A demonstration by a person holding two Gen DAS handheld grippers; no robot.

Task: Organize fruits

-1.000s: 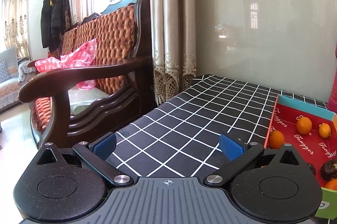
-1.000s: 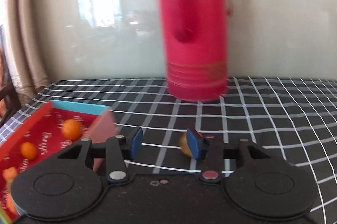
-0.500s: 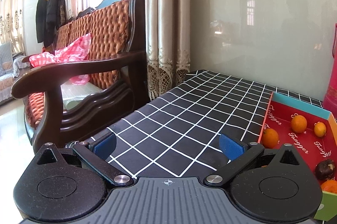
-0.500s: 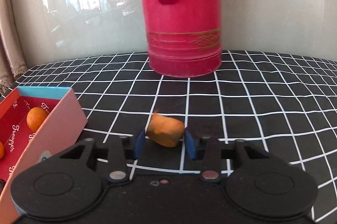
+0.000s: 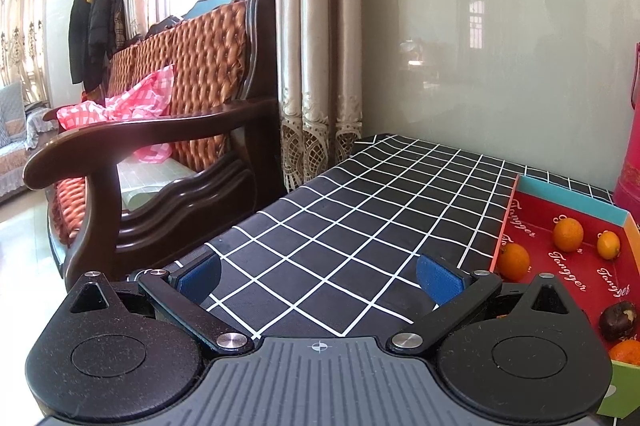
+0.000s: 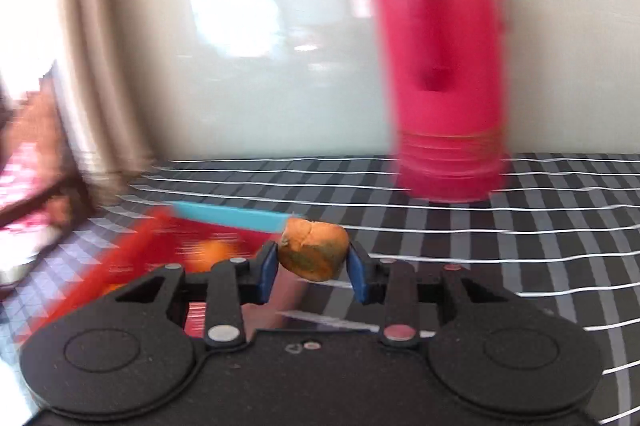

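My right gripper [image 6: 313, 272] is shut on an orange fruit [image 6: 314, 248] with a greenish patch and holds it above the table, near the red box [image 6: 168, 238] with a blue rim. The view is blurred by motion. In the left wrist view, the red box [image 5: 576, 226] holds several small oranges [image 5: 567, 234] and a dark brown fruit [image 5: 617, 320]. My left gripper [image 5: 318, 274] is open and empty over the black checked tablecloth [image 5: 360, 226], left of the box.
A tall red thermos [image 6: 444, 65] stands at the back of the table by the wall. A wooden armchair [image 5: 160, 145] with a pink cloth stands left of the table, next to a curtain [image 5: 316, 45].
My right gripper has closed on the orange fruit, lifted it off the table and swung left toward the red box. My left gripper has barely shifted.
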